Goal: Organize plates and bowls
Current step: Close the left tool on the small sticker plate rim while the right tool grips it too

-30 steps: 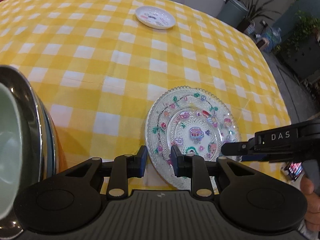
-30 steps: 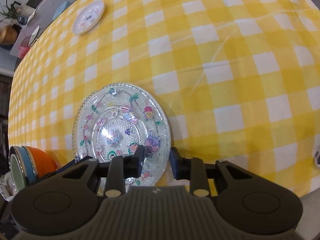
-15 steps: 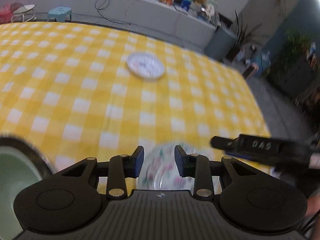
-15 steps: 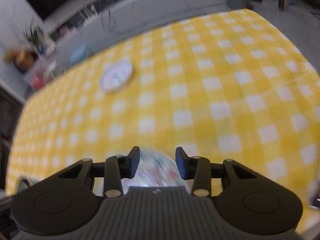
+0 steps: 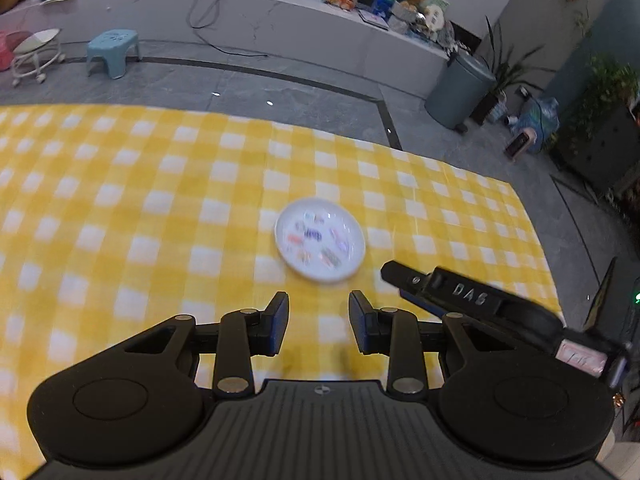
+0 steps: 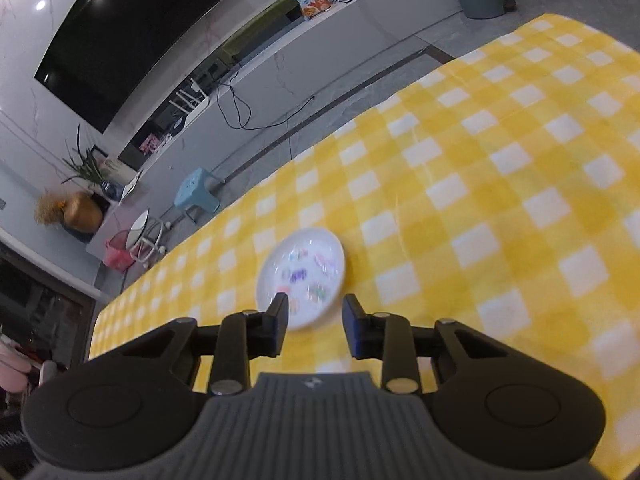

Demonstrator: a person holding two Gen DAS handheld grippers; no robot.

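A small white plate (image 5: 320, 240) with coloured stickers lies on the yellow checked tablecloth (image 5: 140, 208), near the far edge. My left gripper (image 5: 319, 309) hovers just short of it, open, with only cloth between its fingers. To its right, my right gripper (image 5: 394, 274) reaches in beside the plate. In the right wrist view the white plate (image 6: 302, 270) sits just beyond my right gripper (image 6: 315, 307), its near rim showing between the fingertips. The right jaws are closing and no pad presses on the plate. The picture is blurred by motion.
The table's far edge (image 6: 304, 152) drops to a grey floor. Beyond it stand a blue stool (image 5: 114, 46), a grey bin (image 5: 460, 92), a long counter (image 5: 280, 24) with bags, and potted plants (image 5: 600, 92). Checked cloth (image 6: 520, 184) stretches to the right.
Both grippers have left the patterned glass plate and the stacked bowls, which are out of view, and moved across the table to the small white plate. The views have tilted upward.
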